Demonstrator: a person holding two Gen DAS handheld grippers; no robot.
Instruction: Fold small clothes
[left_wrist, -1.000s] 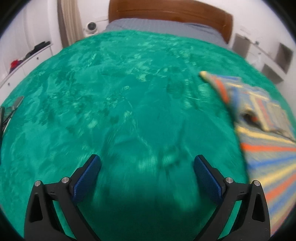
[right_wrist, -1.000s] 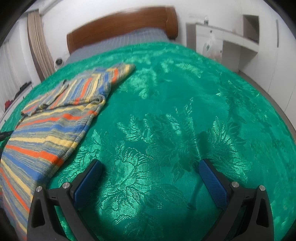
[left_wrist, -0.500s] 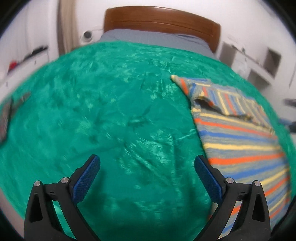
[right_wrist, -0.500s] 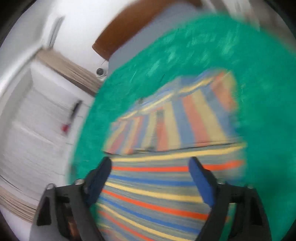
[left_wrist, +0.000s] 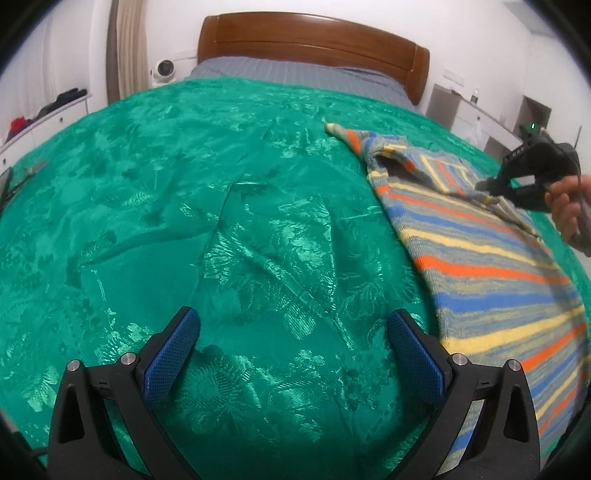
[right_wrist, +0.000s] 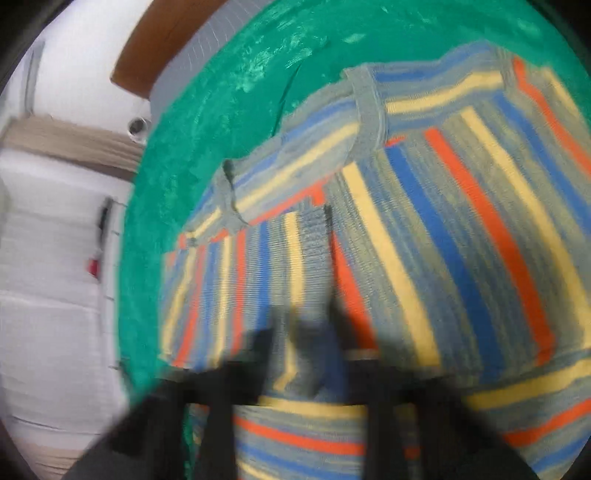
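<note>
striped knit sweater (left_wrist: 491, 258) on green bedspread (left_wrist: 221, 221), right of your left claw (left_wrist: 293, 354), long axis toward headboard (left_wrist: 314, 40). left claw: spread, empty. right claw (left_wrist: 495, 184): nearer, pinching sweater's folded sleeve.

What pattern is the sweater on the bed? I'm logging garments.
The sweater has orange, blue and yellow stripes on grey-green knit, clearest in the left wrist view.
</note>
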